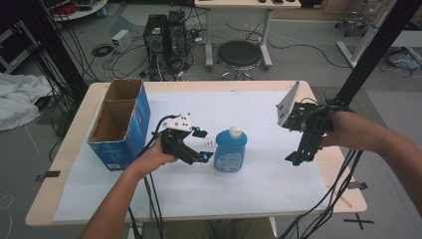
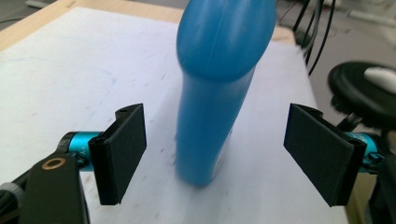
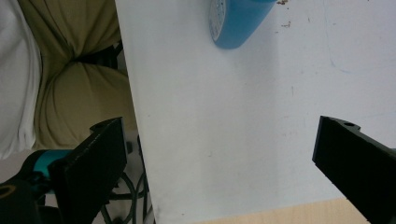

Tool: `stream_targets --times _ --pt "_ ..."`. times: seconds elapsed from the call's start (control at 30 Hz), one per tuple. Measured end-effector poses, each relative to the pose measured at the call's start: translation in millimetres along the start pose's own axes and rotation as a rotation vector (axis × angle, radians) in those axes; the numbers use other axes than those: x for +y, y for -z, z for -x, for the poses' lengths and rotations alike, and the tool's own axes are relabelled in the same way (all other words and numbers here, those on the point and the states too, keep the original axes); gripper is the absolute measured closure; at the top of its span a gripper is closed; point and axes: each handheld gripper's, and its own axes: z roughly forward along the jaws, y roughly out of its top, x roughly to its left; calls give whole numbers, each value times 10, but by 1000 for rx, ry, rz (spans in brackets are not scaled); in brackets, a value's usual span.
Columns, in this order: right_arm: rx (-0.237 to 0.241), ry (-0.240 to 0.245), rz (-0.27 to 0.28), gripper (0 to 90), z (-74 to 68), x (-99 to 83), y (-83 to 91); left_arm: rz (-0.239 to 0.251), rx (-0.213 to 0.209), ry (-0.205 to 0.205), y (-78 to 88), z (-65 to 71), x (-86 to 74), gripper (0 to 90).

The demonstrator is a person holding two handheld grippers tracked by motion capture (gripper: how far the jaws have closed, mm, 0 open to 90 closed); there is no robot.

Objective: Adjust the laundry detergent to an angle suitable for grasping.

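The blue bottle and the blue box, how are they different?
The blue bottle is rounded plastic with a white cap on top; the blue box is square-cornered cardboard, open at the top, brown inside. The bottle is smaller and stands mid-table on the white sheet; the box is bigger and sits at the table's left edge. The bottle stands right beside the left gripper; the box is behind that hand. Both are blue and upright.

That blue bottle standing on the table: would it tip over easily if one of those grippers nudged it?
Probably, if pushed high up: the blue bottle stands upright, taller than its base is wide. Its smooth plastic may slip a little between flat pads. It looks stiff enough to hold its shape, though how full or heavy it is cannot be told.
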Motion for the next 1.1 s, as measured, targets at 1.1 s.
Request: stream_targets --times 1.1 --pt "2 -12 9 23 78 -42 -3 -560 178 -3 323 -651 922 45"
